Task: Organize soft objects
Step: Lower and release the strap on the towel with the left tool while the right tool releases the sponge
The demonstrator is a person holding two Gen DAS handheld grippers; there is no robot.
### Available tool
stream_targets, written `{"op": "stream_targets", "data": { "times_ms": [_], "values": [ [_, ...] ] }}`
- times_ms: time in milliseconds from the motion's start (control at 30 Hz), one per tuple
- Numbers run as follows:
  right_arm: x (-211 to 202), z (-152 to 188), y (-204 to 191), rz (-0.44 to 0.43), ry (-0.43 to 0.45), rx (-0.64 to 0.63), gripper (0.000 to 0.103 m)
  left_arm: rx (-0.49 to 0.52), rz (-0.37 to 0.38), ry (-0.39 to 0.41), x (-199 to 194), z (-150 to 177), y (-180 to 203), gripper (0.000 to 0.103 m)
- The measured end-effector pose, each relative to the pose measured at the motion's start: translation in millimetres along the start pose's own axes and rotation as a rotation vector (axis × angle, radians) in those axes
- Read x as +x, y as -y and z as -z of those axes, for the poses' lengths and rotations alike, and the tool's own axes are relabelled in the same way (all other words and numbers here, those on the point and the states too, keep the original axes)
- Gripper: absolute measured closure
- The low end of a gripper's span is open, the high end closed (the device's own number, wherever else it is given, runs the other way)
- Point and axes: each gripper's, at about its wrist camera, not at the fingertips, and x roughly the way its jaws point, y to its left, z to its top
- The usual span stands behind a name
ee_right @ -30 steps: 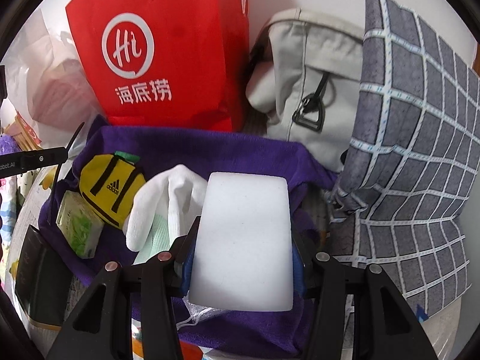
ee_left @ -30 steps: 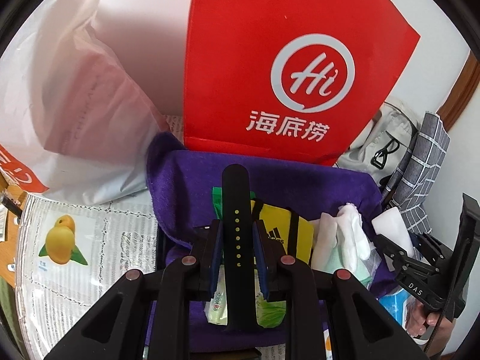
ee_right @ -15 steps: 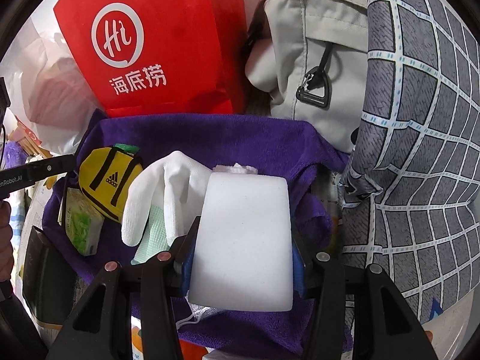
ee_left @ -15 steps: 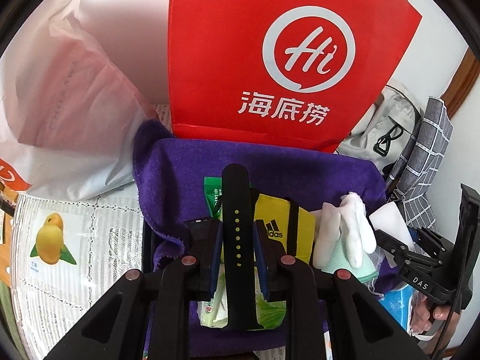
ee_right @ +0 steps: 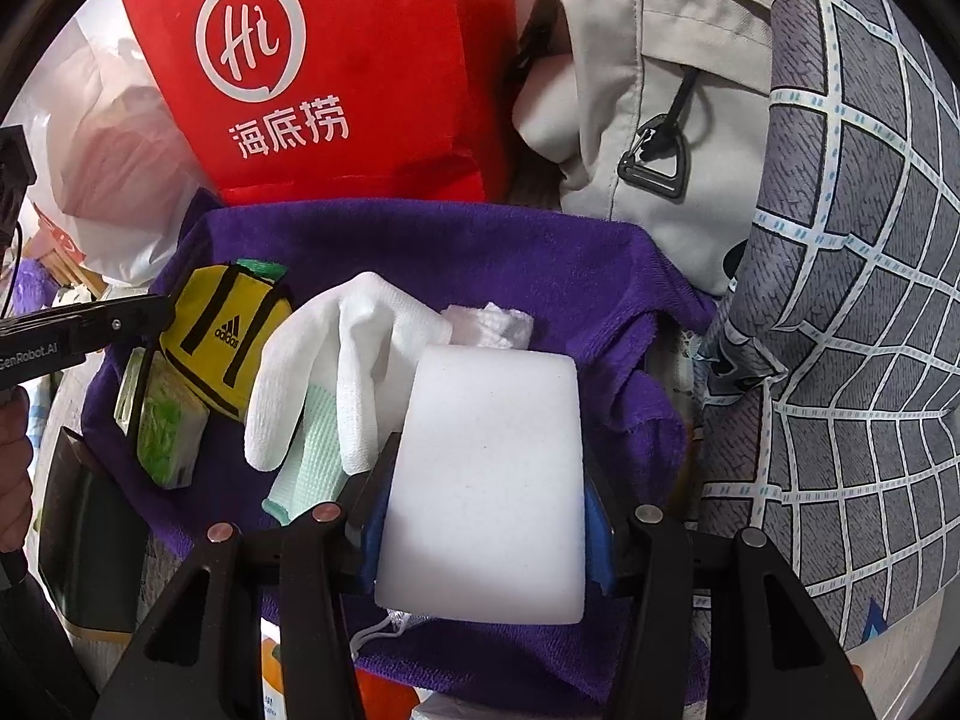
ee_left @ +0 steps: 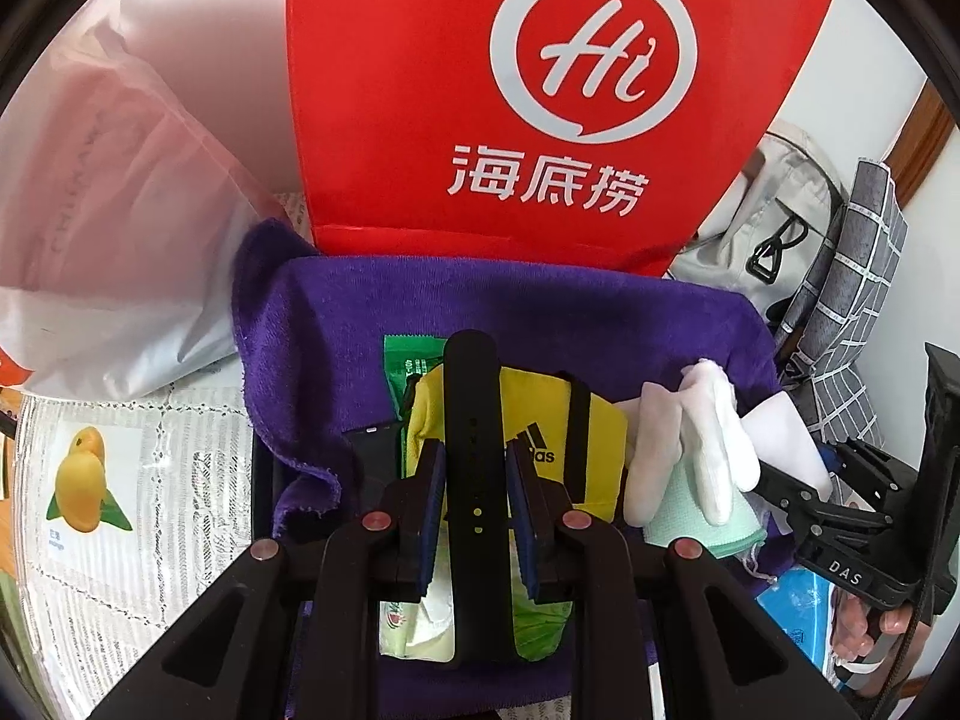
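Left tongs (ee_left: 474, 498) clamp black strap (ee_left: 471, 396) above purple towel (ee_left: 336, 312).

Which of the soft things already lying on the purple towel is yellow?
The small yellow pouch with black stripes and an Adidas logo; the glove beside it is white, and the tissue pack is green.

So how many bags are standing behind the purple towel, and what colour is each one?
Red paper bag: 1
White plastic bag: 1
Beige fabric bag: 1
Total: 3
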Motion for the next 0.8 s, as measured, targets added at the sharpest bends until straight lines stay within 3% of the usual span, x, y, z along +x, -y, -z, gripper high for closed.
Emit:
{"op": "stream_targets", "data": {
  "times_ms": [67, 200, 267, 400, 633, 700, 800],
  "values": [
    [-2, 0, -1, -0.004, 0.007, -0.005, 0.049, 0.000, 0.003, -0.004, 2, 0, 1, 0.083],
    [-7, -2, -4, 0.007, 0.026, -0.016, 0.032, -0.003, 0.011, -0.014, 2, 0, 2, 0.077],
    [-9, -3, -4, 0.005, 0.030, -0.012, 0.032, 0.002, 0.001, -0.012, 1, 0, 3, 0.077],
    [-18, -4, -1, 0.000, 0.045, 0.014, 0.032, 0.028, -0.029, -0.002, -6, 0, 6, 0.065],
    [-42, -4, 3, 0.010, 0.073, 0.061, 0.029, 0.065, -0.090, 0.028, -26, 0, 18, 0.055],
    [-63, -4, 1, 0.020, 0.109, 0.077, 0.029, 0.074, -0.126, 0.046, -37, 1, 22, 0.050],
    [-86, -1, -4, 0.010, 0.147, 0.099, 0.028, 0.066, -0.116, 0.070, -57, 11, 26, 0.043]
  ]
}}
